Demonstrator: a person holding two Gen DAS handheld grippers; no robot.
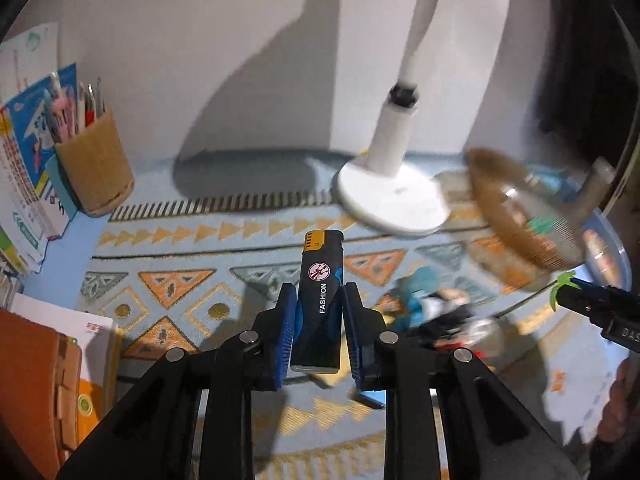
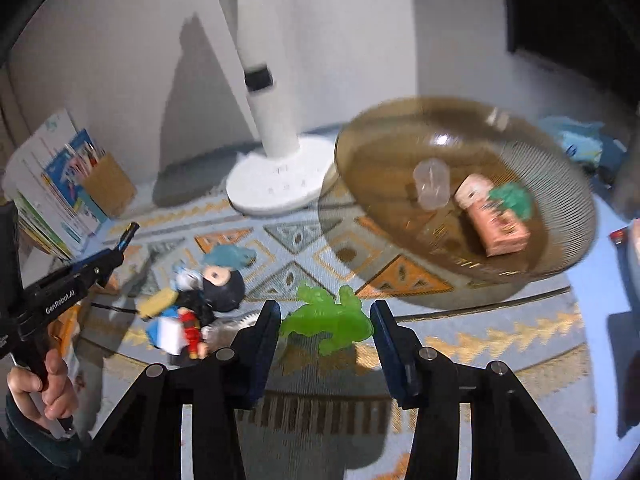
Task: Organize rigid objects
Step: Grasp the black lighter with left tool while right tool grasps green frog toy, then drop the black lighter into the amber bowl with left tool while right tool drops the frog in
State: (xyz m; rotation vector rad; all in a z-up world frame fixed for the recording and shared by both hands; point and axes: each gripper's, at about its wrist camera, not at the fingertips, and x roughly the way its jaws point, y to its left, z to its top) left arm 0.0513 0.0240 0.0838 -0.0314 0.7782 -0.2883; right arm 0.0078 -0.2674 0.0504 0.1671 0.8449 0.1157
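- Lighter [image 1: 320, 304] stood upright in my left gripper [image 1: 318, 320], jaws pinching its black body, held clear above the patterned mat [image 1: 180, 280], not yet put away.
- Right view: my right gripper [image 2: 326, 320] had the green translucent figure [image 2: 330, 318] between its pads, seemingly pinched. Brown bowl [image 2: 400, 152] already held a clear cup [image 2: 432, 184] and pink box [image 2: 496, 220]; toy pile [image 2: 196, 300] remained.

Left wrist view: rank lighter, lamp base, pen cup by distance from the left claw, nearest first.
1. Lighter: clamped upright in the left claw.
2. Lamp base: white disc on the cloth, ahead and right.
3. Pen cup: far left, by the books near the wall.

Lamp base and pen cup are close to call; the cup looks slightly farther.
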